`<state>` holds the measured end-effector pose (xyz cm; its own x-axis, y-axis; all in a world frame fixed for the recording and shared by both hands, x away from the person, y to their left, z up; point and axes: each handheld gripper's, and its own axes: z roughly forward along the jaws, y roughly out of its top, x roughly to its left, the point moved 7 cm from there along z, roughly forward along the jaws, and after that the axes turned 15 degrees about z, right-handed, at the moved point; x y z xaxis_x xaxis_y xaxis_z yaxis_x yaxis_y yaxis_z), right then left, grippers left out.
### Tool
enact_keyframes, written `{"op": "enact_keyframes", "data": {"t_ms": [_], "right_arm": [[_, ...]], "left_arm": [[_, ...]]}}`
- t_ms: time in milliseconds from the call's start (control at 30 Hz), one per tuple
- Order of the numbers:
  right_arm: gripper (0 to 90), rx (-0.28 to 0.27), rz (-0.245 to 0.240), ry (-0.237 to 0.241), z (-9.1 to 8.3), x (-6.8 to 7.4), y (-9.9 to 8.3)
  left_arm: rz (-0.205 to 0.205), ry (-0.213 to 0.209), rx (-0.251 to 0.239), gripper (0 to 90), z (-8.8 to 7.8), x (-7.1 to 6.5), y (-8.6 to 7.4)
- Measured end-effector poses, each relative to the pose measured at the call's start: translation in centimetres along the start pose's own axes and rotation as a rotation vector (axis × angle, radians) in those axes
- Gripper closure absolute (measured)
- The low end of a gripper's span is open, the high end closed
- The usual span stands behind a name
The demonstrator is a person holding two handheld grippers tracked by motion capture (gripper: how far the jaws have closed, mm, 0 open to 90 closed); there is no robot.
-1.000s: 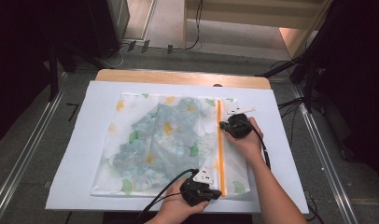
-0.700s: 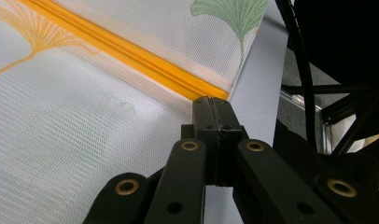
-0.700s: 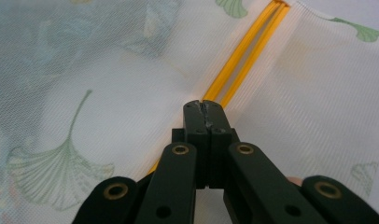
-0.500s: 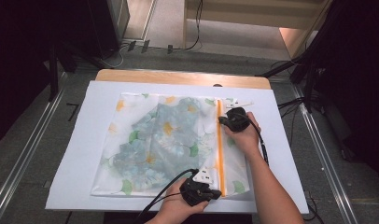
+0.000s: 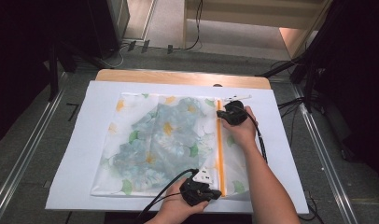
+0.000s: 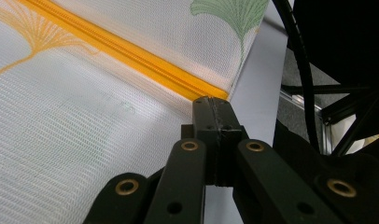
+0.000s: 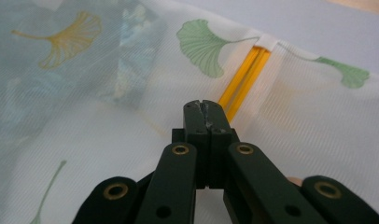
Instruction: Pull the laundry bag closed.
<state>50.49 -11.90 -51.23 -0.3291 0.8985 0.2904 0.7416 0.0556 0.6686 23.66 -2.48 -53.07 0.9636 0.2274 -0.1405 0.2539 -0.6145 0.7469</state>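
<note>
High view: the surface (image 5: 99, 98), under a white sheet, carries a flat mesh laundry bag (image 5: 131, 121) w/ ginkgo-leaf print, lying mid-surface w/ blue-green patterned fabric (image 5: 164, 135) visible inside it. An orange zipper (image 5: 220, 149) runs along the bag's right side, near edge to far edge. My left gripper (image 5: 214, 193) sits at the zipper's near end by the bag's front corner; my right gripper (image 5: 227, 113) sits at the far end, just beside the zipper. Left gripper view: jaws together, tips right at the zipper's end (image 6: 204, 91) where the mesh meets the sheet; they look clamped on the bag's edge there, but I can't tell how much cloth is actually between them. Right gripper view: jaws pressed together just short of the zipper's top stop (image 7: 246, 70); something small seems pinched at the tips, prob. the zipper pull, though it's too small to be sure. Risks, as I judge them: if my left grip is only on thin mesh it could slip, so the bag would bunch instead of staying taut; if my right pinch is shallow the pull could pop free, or mesh could snag in the slider.
</note>
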Motion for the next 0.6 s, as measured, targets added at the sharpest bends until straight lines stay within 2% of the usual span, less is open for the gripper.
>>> {"op": "enact_keyframes", "data": {"t_ms": [167,233,400,533,600], "right_arm": [[90.0,-0.006,0.017,-0.019,0.4,-0.3,1.0],[90.0,-0.015,0.044,-0.010,0.4,-0.5,1.2],[90.0,-0.001,0.032,0.008,0.3,-0.5,1.0],[90.0,0.030,0.048,0.036,0.4,-0.2,0.5],[90.0,0.025,0.072,0.035,0.4,-0.1,0.5]], "left_arm": [[-0.002,0.003,-0.001,90.0,0.0,0.0,0.0],[0.001,0.001,0.000,90.0,0.0,0.0,0.0],[0.000,-0.002,-0.002,90.0,0.0,0.0,0.0],[0.001,-0.005,-0.001,90.0,0.0,0.0,0.0],[0.004,-0.002,0.001,90.0,0.0,0.0,0.0]]}}
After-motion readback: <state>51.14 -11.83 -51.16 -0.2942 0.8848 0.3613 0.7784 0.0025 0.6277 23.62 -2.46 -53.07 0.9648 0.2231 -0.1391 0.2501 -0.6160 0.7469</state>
